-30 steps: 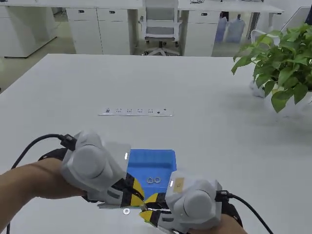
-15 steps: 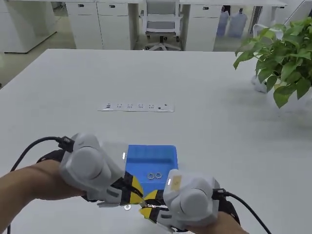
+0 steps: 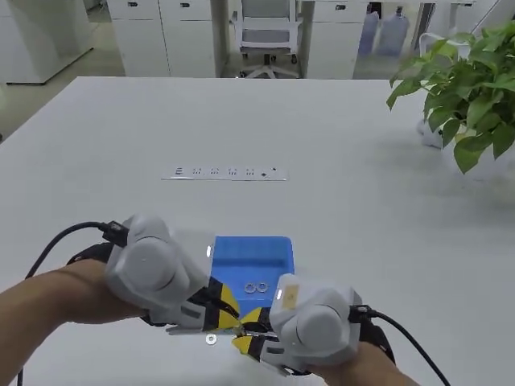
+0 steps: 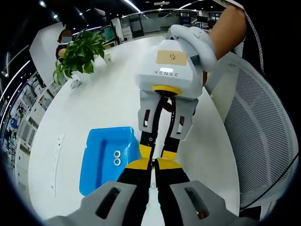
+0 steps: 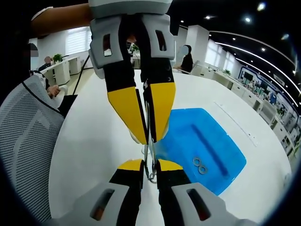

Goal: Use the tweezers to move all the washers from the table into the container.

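Steel tweezers (image 5: 149,141) are held from both sides. The right tongs (image 5: 150,165) are closed on the back end, and the left tongs (image 4: 151,164), facing them, are pressed together on the two arms further along.

Over the last second very little has altered on the tabletop (image 3: 362,201) itself. Most of the apparent shift in the head view is the head moving, since the plant (image 3: 475,96) and the socket strip (image 3: 224,172) slide together. The real change is small. The two tongs seem to have drawn slightly closer to each other at the near edge of the blue container (image 3: 241,251). Their yellow tips now sit almost touching, just right of the loose washer (image 3: 211,339).

That washer lies flat on the tabletop as before, just near of the container's near-left corner, and nothing grips it. Two washers (image 3: 256,288) rest side by side inside the container, close to its near wall, the same count as a second ago.

My reading is that no washer has gone in during this stretch. The hands have been settling their hold on the tweezers and lining up. One washer in view remains to be lifted, and I cannot tell whether others lie under the hands. The tweezers' points are hidden behind the tongs in the head view, so their distance from the washer is unclear.
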The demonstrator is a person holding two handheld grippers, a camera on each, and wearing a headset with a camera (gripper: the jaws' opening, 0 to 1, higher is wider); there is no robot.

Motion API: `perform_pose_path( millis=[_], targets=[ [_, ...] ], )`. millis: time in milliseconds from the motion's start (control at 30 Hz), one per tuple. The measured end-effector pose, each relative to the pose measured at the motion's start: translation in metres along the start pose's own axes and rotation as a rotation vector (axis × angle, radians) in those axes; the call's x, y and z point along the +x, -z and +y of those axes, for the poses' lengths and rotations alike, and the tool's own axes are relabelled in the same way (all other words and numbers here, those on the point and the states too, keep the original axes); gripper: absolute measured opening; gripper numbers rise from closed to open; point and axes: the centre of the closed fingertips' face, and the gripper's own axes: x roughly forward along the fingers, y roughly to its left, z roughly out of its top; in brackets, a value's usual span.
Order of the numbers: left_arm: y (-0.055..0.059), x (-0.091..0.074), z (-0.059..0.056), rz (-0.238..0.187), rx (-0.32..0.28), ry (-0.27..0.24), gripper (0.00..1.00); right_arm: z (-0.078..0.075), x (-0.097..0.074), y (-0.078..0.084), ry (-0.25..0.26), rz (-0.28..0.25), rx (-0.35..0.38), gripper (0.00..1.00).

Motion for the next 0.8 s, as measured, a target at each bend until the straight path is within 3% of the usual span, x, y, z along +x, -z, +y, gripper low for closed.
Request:
perform_pose_path(
  millis=[800],
  targets=[
    [-0.011, 0.012, 0.003, -0.009, -0.014, 0.042, 0.07, -0.004, -0.003, 0.006, 0.003, 0.02, 0.066, 0.11]
  ],
)
